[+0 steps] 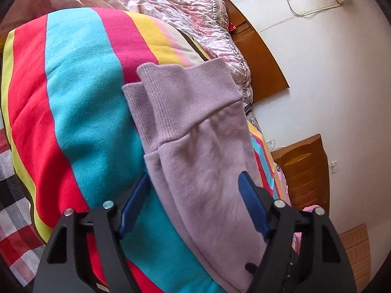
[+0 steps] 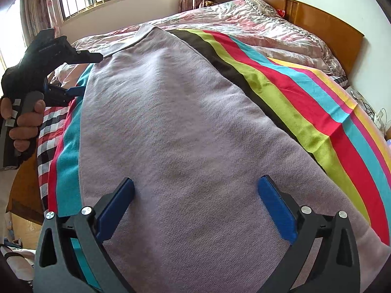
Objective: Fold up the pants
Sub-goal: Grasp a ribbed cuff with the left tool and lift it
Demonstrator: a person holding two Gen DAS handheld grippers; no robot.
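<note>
Pants (image 1: 195, 146) lie flat along the striped blanket (image 1: 80, 102) on the bed. Left gripper (image 1: 193, 190), fingers apart, straddles the leg near the cuffs (image 1: 185, 97) and should pinch both layers squarely; right gripper (image 2: 195, 195) hangs wide open over the broad end, gripping nothing.

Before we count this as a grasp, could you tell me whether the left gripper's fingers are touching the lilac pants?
Cannot tell. In the left wrist view the left gripper straddles the lilac pants with its fingers spread, but neither view plainly shows contact or a gap.
</note>
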